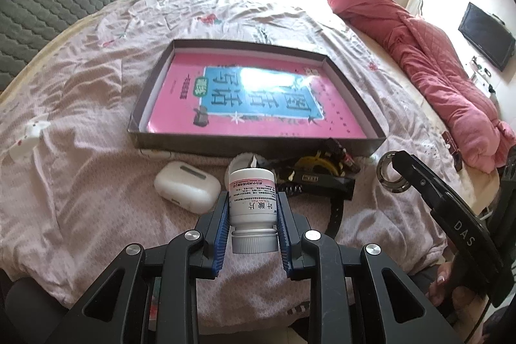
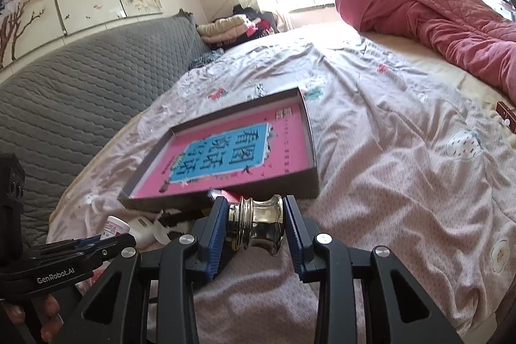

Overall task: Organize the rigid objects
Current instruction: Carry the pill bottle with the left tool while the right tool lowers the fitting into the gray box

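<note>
We've got the left gripper (image 1: 253, 211) clamped on a white plastic pill bottle with a pink-banded label (image 1: 252, 202), cap toward the camera, lifted above the pink floral bedsheet (image 1: 96, 150). Right gripper (image 2: 254, 220) is clenched on a shiny silver metal spool-shaped piece (image 2: 258, 223). The shallow grey cardboard box with a pink book inside (image 1: 258, 147) lies just ahead. A white earbud case (image 1: 187, 191) sits beside the bottle.

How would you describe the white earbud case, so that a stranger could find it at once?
Start at the shallow box holding the pink book on the bed. Just before its near wall, left of the pill bottle in the left gripper, lies the earbud case. It alone is smooth, rounded, plain white and unlabelled.
</note>
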